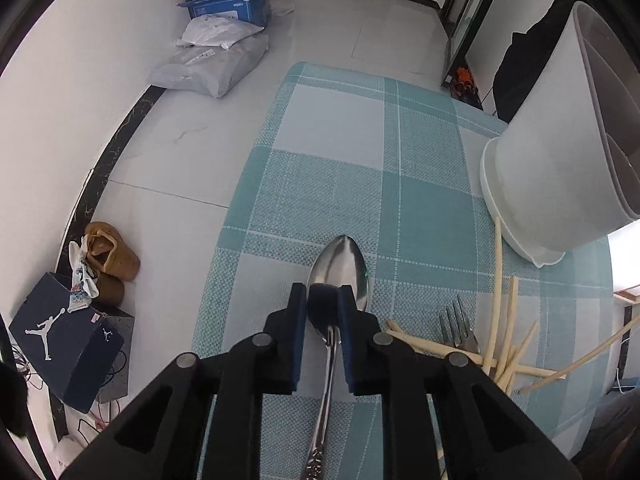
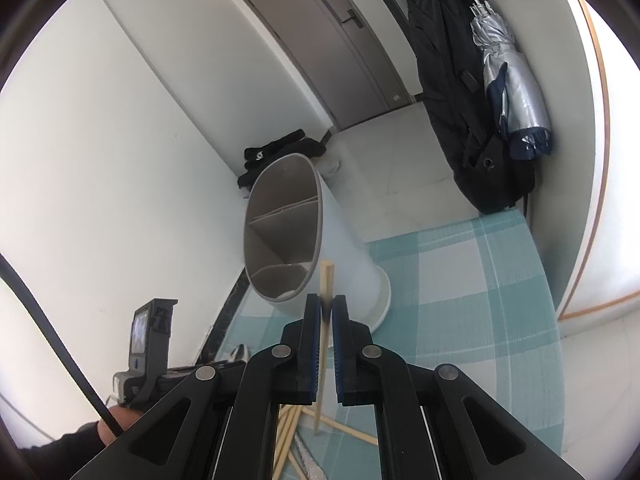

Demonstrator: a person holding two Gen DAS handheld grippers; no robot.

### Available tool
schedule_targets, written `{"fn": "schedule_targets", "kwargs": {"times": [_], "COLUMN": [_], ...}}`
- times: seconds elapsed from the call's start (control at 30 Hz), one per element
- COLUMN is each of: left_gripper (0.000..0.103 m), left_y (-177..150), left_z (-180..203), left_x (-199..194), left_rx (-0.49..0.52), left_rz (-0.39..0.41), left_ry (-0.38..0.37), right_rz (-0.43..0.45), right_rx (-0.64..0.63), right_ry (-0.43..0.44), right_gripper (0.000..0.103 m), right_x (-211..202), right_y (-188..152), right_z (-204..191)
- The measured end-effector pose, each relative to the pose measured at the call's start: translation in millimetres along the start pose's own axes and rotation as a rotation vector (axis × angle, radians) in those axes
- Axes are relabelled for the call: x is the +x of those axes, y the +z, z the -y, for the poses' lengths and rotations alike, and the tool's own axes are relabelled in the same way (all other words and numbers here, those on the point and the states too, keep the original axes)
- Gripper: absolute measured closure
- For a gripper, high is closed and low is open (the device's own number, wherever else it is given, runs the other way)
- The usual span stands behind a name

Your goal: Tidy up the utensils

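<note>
A tiled floor runs to a grey door [image 2: 320, 40], and in front of it a table carries a teal-and-white checked cloth [image 1: 360, 152]. A white utensil holder [image 2: 288, 232] with a divided interior stands on the cloth in a shallow white base; its three compartments show nothing inside. The left gripper [image 1: 323, 294] points steeply down, its blue-padded jaws drawn close about the neck of a steel spoon [image 1: 340, 272]; whether the pads actually press the metal cannot be told. The spoon's bowl projects beyond the fingertips, its patterned handle running back between the fingers. To the right of it a fork [image 1: 458, 326] lies on the cloth among a loose scatter of pale chopsticks [image 1: 504, 344]. The right gripper [image 2: 326, 307] is clamped on a single chopstick [image 2: 328, 276], whose square end stands near the holder's rim. A boxed shoe carton [image 1: 68, 340] and tan shoes [image 1: 108, 252] sit on the floor.
</note>
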State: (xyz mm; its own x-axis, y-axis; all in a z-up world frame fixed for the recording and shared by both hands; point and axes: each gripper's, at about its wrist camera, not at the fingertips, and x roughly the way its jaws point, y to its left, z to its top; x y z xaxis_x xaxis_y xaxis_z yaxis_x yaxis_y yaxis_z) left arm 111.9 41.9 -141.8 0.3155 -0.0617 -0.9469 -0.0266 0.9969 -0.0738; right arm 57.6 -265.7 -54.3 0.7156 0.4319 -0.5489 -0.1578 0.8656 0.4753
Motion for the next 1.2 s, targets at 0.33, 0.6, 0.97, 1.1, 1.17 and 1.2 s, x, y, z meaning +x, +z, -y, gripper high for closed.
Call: {"fn": "schedule_targets", "kwargs": {"times": [0.33, 0.6, 0.97, 1.1, 1.17, 1.2], "left_gripper": [0.102, 0.103, 0.103, 0.061, 0.045, 0.044], "left_y": [9, 6, 16, 14, 11, 11], "left_z": [-1, 10, 13, 17, 20, 22], "left_x": [1, -12, 1, -1, -6, -6], "left_rx": [-0.050, -0.028, 0.002, 0.046, 0.078, 0.096], "left_rz": [-0.001, 0.038, -0.018, -0.024, 0.021, 0.033], "left_ry": [-0.083, -0.103, -0.125, -0.073, -0.054, -0.030], "right_rz": [-0.009, -0.005, -0.008, -0.007, -0.007, -0.007], "right_rx": [0.013, 0.009, -0.005, -0.002, 0.003, 0.005], "right_ry": [0.009, 0.019, 0.020, 0.017, 0.019, 0.019], "right_gripper": [0.098, 0.098, 0.098, 0.098, 0.098, 0.098], "right_x": [4, 5, 4, 4, 5, 5], "right_y": [1, 1, -1, -1, 0, 0], "right_z": [2, -1, -3, -2, -1, -1]}}
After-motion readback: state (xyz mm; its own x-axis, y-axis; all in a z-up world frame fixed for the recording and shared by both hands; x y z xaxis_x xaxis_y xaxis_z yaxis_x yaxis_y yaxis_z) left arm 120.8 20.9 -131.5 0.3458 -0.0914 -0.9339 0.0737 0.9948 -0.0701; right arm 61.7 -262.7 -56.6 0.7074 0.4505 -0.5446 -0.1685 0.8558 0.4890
